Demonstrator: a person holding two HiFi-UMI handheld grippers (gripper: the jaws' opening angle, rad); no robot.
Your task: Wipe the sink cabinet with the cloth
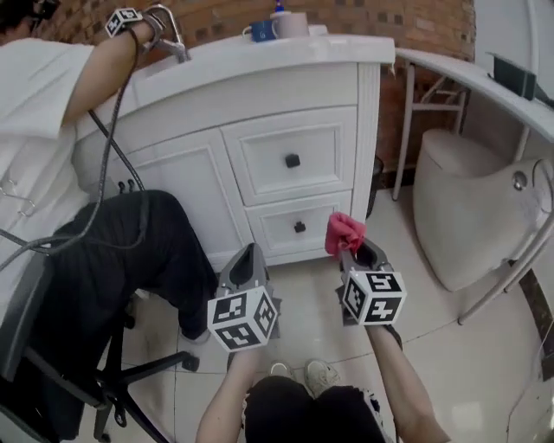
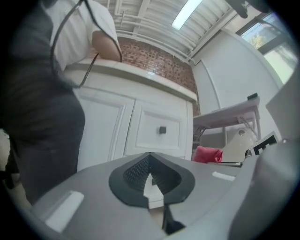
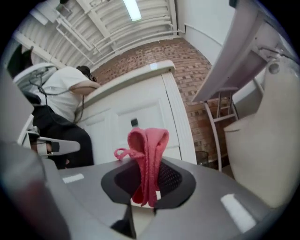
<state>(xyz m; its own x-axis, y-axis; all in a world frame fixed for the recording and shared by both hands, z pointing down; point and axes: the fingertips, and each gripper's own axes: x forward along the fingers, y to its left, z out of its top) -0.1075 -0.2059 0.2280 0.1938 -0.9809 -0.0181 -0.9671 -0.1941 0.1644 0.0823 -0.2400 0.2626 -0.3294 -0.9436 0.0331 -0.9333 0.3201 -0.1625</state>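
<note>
Two grippers fill the lower half of the head view. My left gripper is at 6 o'clock and my right gripper is nearer 5 o'clock, each with its marker cube closest to me. The red cloth stands bunched on the right gripper's tip, just in front of the lower drawer of the white sink cabinet. I cannot tell whether cloth and drawer touch. The upper drawer sits at the centre. On the countertop at 12 o'clock are a blue cup and a pale cup. A second person sits at 9 o'clock on an office chair, one arm raised to the faucet at 11 o'clock. A white fixture stands at 3 o'clock.

Left gripper view: the fingers are pressed together at their tips and hold nothing. The cabinet front is at 12 o'clock, the cloth shows at 3 o'clock, and the second person's dark trousers fill 9 o'clock.

Right gripper view: the fingers pinch the cloth, which rises upright and folded from between the pads. A loop of its edging hangs out toward 9 o'clock. The cabinet stands behind it, with the second person at 10 o'clock, the brick wall at 1 o'clock and the white fixture at 3 o'clock.
</note>
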